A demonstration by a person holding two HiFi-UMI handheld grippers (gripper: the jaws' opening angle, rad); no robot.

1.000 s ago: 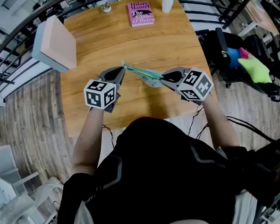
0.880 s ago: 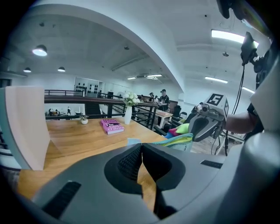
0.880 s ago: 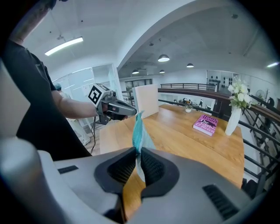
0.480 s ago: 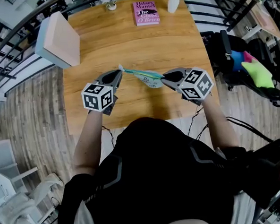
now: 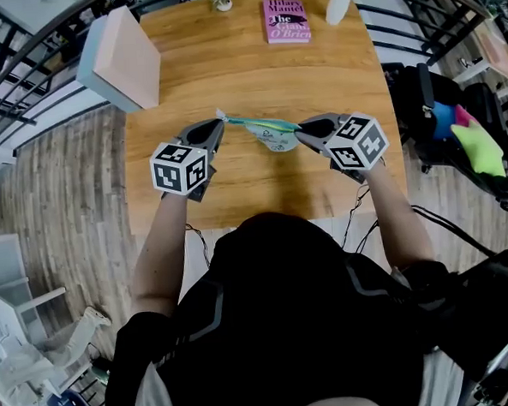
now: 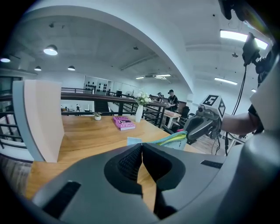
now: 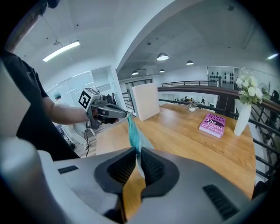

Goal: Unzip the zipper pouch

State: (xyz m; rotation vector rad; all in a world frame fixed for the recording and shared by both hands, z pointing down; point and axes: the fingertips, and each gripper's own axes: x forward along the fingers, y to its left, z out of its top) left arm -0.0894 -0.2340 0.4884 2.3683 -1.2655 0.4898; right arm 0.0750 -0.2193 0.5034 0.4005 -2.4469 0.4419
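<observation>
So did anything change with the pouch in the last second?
Not much. The right gripper nudged its end of the zipper pouch up in the picture, so the pouch looks more level. The book slid right only because the head camera moved. Stayed the same: left gripper and right gripper both clamped on the pouch's ends, stretching it above the table.

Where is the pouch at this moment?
In the head view the pouch is stretched between the left gripper and the right gripper, over the middle of the table.
</observation>
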